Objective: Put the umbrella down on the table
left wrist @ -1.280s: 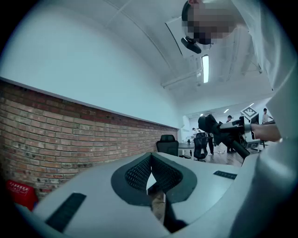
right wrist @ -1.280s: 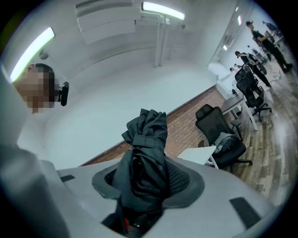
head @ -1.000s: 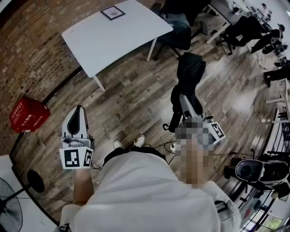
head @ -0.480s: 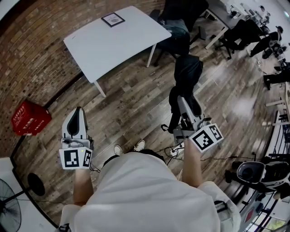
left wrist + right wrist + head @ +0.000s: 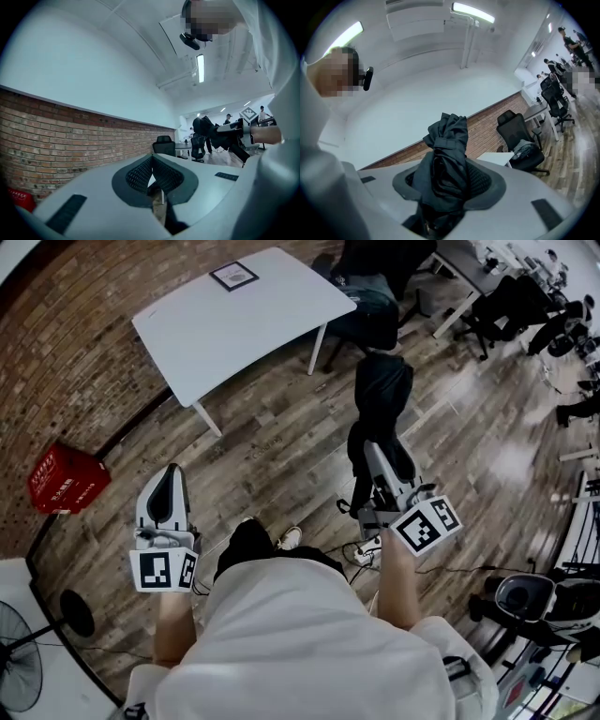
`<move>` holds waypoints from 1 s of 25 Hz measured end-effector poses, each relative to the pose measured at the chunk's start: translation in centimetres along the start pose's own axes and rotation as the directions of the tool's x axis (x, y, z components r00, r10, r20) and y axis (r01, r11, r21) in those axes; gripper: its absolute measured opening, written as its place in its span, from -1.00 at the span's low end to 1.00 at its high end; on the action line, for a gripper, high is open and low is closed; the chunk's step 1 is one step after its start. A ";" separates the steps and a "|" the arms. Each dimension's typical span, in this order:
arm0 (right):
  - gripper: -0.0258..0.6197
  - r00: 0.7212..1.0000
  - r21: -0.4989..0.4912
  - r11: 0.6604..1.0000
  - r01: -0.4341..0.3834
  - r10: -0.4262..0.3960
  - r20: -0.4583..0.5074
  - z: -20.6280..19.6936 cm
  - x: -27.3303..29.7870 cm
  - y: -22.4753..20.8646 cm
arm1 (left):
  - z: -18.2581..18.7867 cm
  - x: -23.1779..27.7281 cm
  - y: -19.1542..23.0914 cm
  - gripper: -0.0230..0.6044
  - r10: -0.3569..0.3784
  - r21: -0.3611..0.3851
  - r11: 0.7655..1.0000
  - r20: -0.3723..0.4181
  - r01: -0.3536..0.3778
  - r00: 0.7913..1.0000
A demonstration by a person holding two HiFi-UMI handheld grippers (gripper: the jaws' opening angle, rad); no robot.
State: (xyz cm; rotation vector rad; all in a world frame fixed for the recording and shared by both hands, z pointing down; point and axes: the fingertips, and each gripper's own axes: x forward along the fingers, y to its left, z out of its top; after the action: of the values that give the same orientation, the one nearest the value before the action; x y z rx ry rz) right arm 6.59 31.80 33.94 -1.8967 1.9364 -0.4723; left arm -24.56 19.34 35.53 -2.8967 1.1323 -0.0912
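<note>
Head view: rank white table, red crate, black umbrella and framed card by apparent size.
1. White rectangular table
2. Folded black fabric umbrella, held nearer the camera, so its lead over the crate is unsure
3. Red plastic crate
4. Small dark-framed card

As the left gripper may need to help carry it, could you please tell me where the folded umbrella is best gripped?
The umbrella is probably best taken at the free, strapped end that sticks out past the right gripper, which is shut on its nearer part. The left gripper could come in from its own side, jaws across the bundle, since that end is bunched narrow and nothing blocks it.
</note>
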 end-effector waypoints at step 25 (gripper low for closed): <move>-0.30 0.996 0.011 0.998 0.062 -0.061 -0.060 2.0 18.7 -7.8 | -0.1 22.7 8.1 -0.85 -0.092 -0.028 0.995 0.013 0.093 0.996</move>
State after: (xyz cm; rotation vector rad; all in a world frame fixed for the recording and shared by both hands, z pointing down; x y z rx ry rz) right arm 14.17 12.90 35.26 -1.9604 1.9119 -0.5643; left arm -13.46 -2.01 36.18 -2.9707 1.0059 -0.0610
